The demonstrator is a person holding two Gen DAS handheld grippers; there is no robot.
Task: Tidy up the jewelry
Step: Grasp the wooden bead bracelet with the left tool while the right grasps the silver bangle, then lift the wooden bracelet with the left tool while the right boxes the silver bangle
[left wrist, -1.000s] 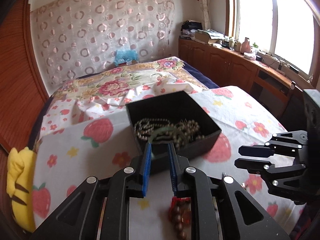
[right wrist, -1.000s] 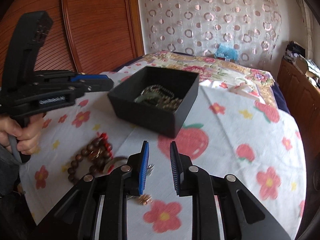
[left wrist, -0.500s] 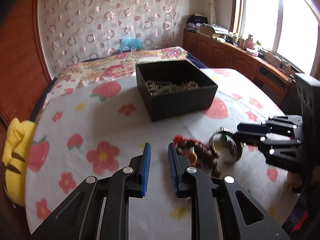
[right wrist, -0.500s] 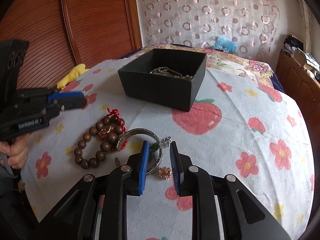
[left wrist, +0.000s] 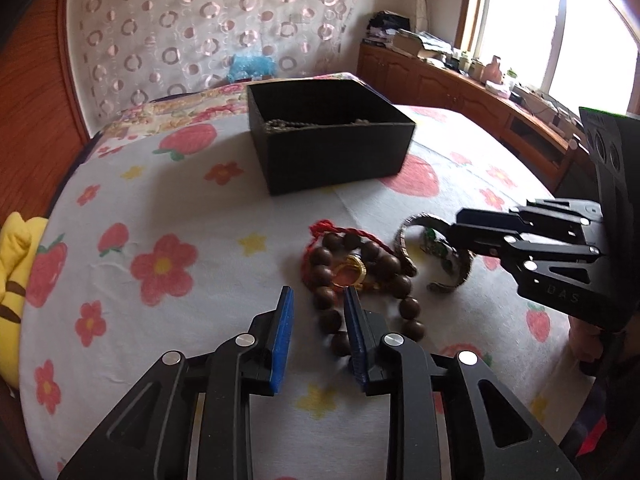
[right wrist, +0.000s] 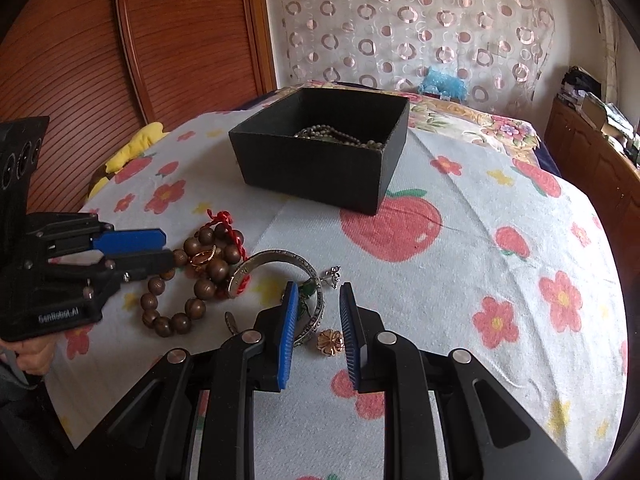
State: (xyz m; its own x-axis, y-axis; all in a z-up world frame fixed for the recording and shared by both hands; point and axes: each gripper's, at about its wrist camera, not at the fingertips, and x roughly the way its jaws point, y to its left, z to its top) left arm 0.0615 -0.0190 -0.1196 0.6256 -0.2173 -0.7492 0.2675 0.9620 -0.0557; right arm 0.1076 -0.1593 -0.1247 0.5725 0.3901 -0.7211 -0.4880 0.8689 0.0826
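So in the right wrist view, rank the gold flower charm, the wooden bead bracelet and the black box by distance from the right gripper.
1. Gold flower charm, between the right gripper's fingers.
2. Wooden bead bracelet, left.
3. Black box, far behind.

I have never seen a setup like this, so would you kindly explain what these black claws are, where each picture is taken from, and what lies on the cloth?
They are no robot: a person holds a two-finger gripper in each hand, each with a camera looking along its fingers. One picture comes from the left gripper, whose jaws have just been opening; the other from the right gripper. Both are open and hold nothing. On the flowered cloth stands a black box with beads inside. Nearer lie a wooden bead bracelet, a silver bangle and a small gold flower piece.
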